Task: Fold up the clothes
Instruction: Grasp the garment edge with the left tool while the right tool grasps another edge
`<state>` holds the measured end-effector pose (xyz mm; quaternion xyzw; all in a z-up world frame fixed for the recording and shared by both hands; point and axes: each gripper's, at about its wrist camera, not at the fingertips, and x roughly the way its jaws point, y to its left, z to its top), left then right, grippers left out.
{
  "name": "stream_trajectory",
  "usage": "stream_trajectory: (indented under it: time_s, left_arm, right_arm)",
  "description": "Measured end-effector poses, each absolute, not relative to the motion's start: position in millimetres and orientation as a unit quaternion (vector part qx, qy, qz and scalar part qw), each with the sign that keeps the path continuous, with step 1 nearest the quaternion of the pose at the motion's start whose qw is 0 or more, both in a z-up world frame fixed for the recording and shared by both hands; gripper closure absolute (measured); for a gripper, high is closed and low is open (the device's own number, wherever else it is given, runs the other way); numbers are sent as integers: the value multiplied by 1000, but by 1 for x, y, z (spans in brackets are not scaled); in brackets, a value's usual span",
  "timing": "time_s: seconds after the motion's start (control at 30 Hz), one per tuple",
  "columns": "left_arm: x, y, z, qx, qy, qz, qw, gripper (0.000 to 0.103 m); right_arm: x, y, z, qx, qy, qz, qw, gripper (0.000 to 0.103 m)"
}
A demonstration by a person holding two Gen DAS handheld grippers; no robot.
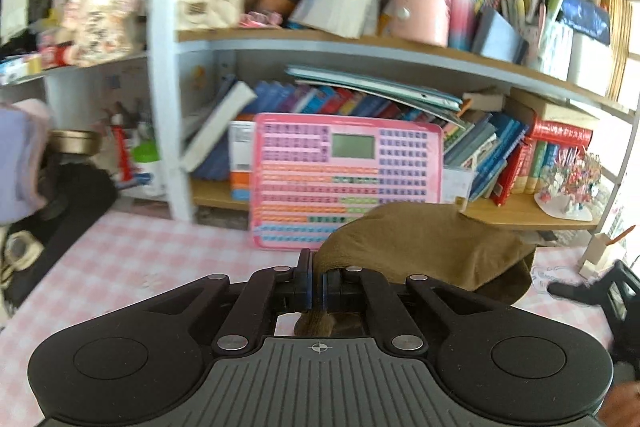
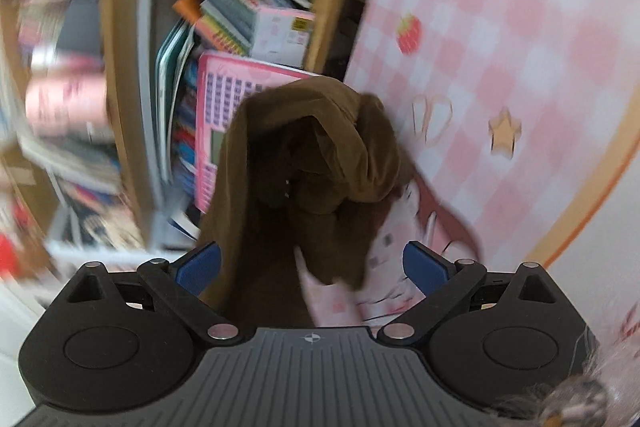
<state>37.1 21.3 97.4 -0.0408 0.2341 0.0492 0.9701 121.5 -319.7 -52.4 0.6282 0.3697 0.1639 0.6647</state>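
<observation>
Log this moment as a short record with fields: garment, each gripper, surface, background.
garment: brown cloth, bunched, lifted above the table
left gripper: shut on a ribbed edge of the cloth
right gripper: open, blue pads apart, cloth hanging between them, not pinched
surface: pink checked tablecloth
background: bookshelf crammed with books; pink keyboard toy leaning against it

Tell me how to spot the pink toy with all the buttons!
Find the bookshelf behind the pink checked table. On its lowest shelf, the pink toy leans upright against the books. It alone has rows of coloured keys and a small green screen.
</observation>
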Motion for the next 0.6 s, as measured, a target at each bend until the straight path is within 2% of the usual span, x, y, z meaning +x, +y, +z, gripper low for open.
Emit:
stream_trajectory:
  time_s: [0.1,0.23,0.33,0.47,0.5,0.53,0.6]
  left_arm:
    - [12,32,105,-45,230,65,970,100]
    - [-15,42,113,-38,229,89,969,100]
    - [-33,53,116,-36,236,110,965,100]
    - [-49,72,106,-41,264,143,953,100]
    - [-51,77,100,-41,275,152,948,100]
    - [-52,81,94,-41,286,162,944,100]
    - [-54,88,82,-48,307,166,936,100]
  right_arm:
    - [124,-313,-72,697,365,154,597,4]
    - [137,-294,-87,727,368,149,560,6]
    - [151,-283,-91,731,369,144,555,14]
    - [167,-272,-93,727,374,139,559,43]
    - [169,-271,-93,725,375,141,560,55]
    - [170,-269,-92,721,376,145,563,60]
    - [171,-267,-91,716,376,153,567,83]
